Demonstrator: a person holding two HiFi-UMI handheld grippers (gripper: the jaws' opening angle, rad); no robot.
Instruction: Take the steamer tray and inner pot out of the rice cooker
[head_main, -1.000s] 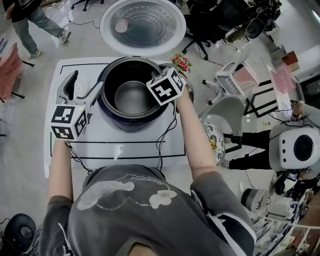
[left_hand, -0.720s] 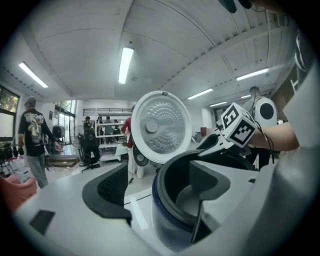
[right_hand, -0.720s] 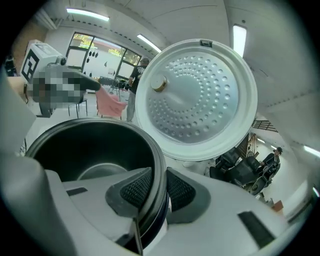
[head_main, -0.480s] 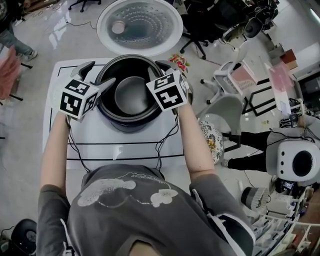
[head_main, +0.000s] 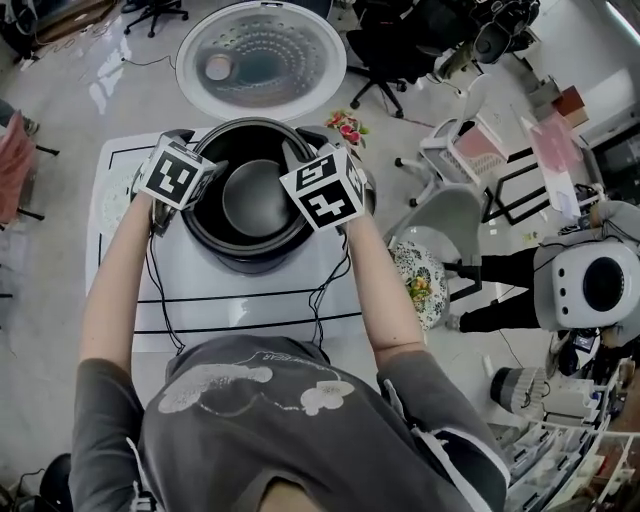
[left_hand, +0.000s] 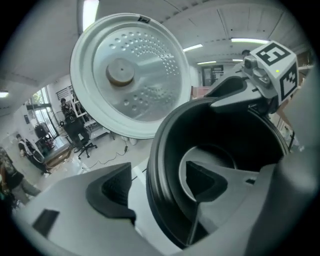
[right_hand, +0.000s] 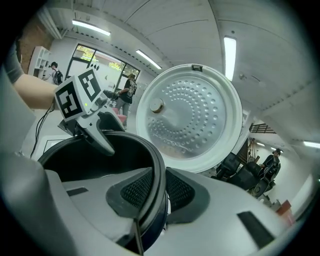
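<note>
- Lifting-out step: black round metal inner pot (head_main: 255, 200) sits in the dark-blue rice cooker (head_main: 252, 262); right gripper (right_hand: 156, 191) jaws, just closing, clamp its rim.
- Opposite, left gripper (left_hand: 157, 182) jaws, just narrowing, straddle the rim wide apart, unpinched; likely next: grip there, lift level.

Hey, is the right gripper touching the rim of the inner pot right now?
Touching. In its own view, the right gripper, whose jaws have just been closing, has both pads pressed against the rim of the inner pot, with no gap on either side.
</note>
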